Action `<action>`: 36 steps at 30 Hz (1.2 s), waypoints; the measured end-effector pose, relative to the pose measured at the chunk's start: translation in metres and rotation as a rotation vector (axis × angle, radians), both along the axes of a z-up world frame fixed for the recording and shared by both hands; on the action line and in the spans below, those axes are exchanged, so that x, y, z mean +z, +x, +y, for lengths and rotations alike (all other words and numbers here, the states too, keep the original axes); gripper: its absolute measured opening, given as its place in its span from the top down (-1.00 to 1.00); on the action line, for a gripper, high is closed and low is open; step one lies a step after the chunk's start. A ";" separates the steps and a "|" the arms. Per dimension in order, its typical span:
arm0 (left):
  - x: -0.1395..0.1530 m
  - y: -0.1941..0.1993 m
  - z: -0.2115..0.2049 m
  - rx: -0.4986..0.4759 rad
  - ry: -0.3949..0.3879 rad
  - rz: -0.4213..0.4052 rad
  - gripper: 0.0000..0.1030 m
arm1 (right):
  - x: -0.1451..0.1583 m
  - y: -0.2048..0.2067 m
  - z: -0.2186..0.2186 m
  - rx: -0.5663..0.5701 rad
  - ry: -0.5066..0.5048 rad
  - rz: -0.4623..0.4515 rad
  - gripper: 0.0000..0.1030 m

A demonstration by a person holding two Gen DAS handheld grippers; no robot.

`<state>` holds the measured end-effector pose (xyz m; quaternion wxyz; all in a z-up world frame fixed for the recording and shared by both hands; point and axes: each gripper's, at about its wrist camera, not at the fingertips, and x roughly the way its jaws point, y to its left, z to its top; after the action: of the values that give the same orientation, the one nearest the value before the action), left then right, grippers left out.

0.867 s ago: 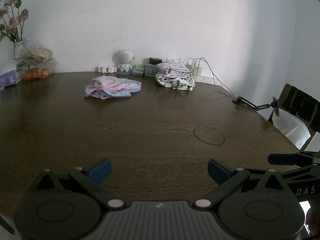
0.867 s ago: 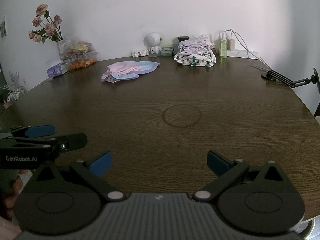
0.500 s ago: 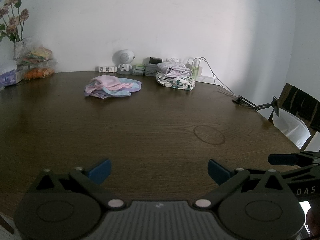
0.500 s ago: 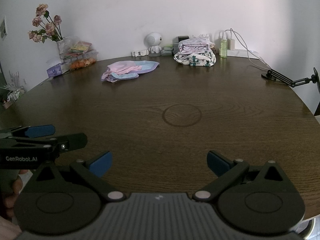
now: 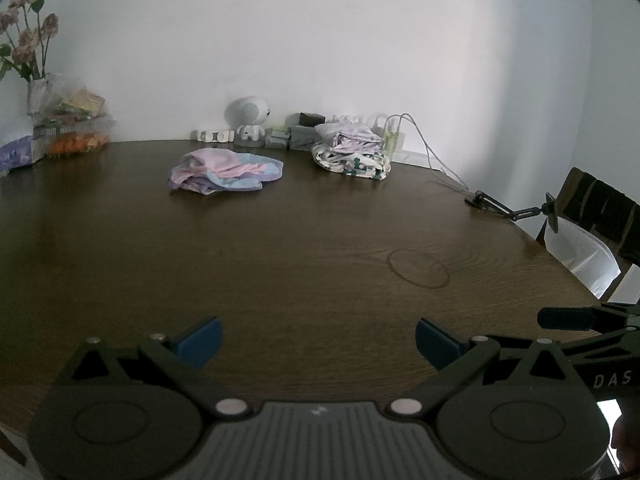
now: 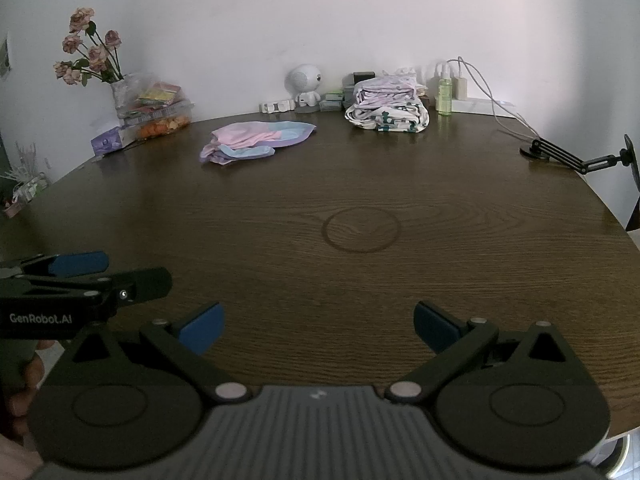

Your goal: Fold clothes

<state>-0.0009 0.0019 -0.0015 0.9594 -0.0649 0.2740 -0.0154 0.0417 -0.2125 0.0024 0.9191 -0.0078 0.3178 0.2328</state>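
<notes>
Left wrist view: left gripper (image 5: 316,340) fully spread, blue pads (image 5: 200,340) bare, nothing between them and nothing touched, poised over the near edge of the dark wooden table (image 5: 280,260); the crumpled pink-and-blue garment (image 5: 226,171) lies far left of centre, the folded patterned pile (image 5: 352,152) far right by the wall. Right wrist view: right gripper (image 6: 316,326) equally wide, pads (image 6: 438,326) empty, garment (image 6: 256,142) and pile (image 6: 388,110) well apart from it on the far side.

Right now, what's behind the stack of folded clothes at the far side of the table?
Behind the folded stack stands the white wall. A dark box shows at its left, a green bottle at its right. Anything directly behind is covered.
</notes>
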 end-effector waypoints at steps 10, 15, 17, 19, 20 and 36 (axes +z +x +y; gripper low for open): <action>0.001 -0.001 -0.001 0.004 0.004 -0.004 -1.00 | -0.002 0.001 0.000 -0.001 0.000 -0.001 -0.99; 0.000 -0.001 0.000 0.003 0.003 -0.005 -1.00 | -0.003 0.000 0.000 -0.001 -0.001 -0.002 -0.99; 0.000 -0.001 0.000 0.003 0.003 -0.006 -1.00 | -0.002 0.000 0.000 -0.001 -0.001 -0.003 -0.99; 0.000 -0.001 0.000 0.004 0.003 -0.006 -1.00 | -0.003 0.000 0.001 -0.002 -0.001 -0.002 -0.99; 0.000 -0.001 0.000 0.004 0.003 -0.006 -1.00 | -0.002 0.000 0.001 -0.002 -0.001 -0.002 -0.99; 0.002 -0.002 0.000 0.003 0.006 -0.016 -1.00 | -0.001 0.000 0.001 0.000 -0.002 -0.006 -0.99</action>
<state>-0.0032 0.0023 0.0001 0.9618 -0.0624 0.2662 -0.0136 0.0421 -0.2112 0.0016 0.9199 -0.0095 0.3155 0.2326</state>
